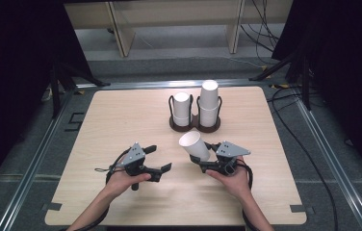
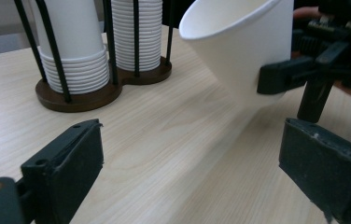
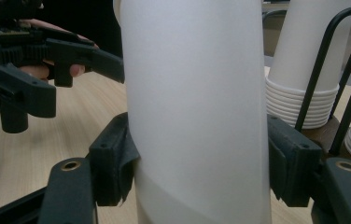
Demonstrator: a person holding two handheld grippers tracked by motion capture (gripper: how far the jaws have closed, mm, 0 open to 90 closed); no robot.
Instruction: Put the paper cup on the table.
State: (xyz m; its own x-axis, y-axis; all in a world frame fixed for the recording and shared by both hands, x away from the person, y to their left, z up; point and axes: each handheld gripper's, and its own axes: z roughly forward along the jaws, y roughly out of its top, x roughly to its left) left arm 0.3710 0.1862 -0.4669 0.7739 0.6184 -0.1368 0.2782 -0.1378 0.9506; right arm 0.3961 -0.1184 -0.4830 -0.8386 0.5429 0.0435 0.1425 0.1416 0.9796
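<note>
Two hand-held grippers over a pale wooden table [image 1: 121,120]. The right gripper [image 1: 207,155] is clenched on a single white paper cup [image 1: 194,145], its black pads pressing the cup's lower wall from both sides; the cup is tilted, mouth up and toward the left, clear of the tabletop. The left gripper [image 1: 159,159] is released, its jaws spread wide with only bare wood between them, pointing toward the cup from just beside it without touching. Behind the cup, near the table's far edge, stands a dark double holder [image 1: 194,126] of black wire rods on a brown base. Its left bay holds a shorter cup stack [image 1: 182,108], its right bay a taller stack [image 1: 209,100], both mouth down. In the right gripper view the held cup [image 3: 197,107] blocks most of the scene, with the stacks [image 3: 304,84] at the right and the left gripper [image 3: 47,60] at the left. Cables lie on the floor beyond the table.
</note>
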